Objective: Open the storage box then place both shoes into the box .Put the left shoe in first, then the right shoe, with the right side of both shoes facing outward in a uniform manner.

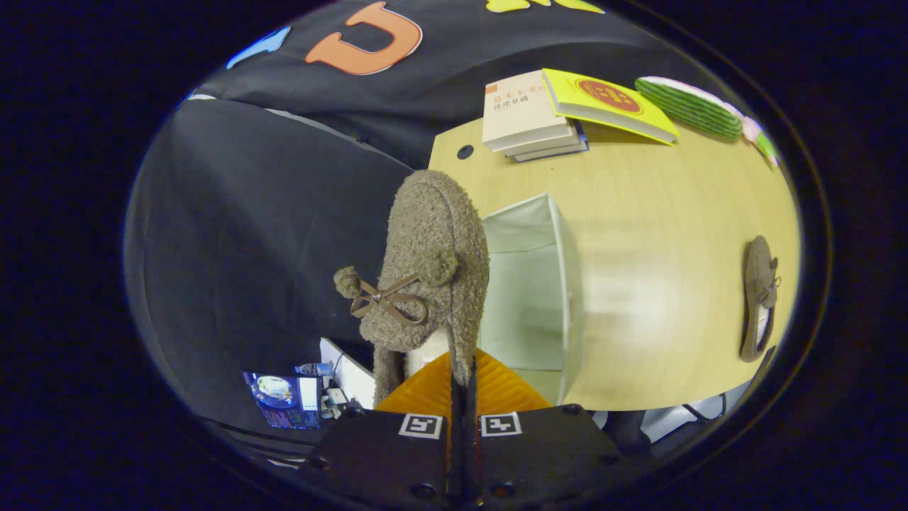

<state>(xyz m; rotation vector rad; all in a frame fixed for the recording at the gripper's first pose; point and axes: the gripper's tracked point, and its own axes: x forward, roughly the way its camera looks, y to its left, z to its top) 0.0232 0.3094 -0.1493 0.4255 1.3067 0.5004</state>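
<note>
The gripper (462, 383) has its fingers pinched together on the heel rim of a fuzzy grey-brown slipper with pompom laces (433, 262), held up at 12 o'clock from them. The open white fabric storage box (560, 284) sits on the light wooden table (660, 234) at 1 o'clock. The matching second slipper (759, 298) lies at 3 o'clock, well apart from the box.

Shoes (433, 262) taupe fuzzy; box (532, 284) white; table (660, 234) light wood.
</note>
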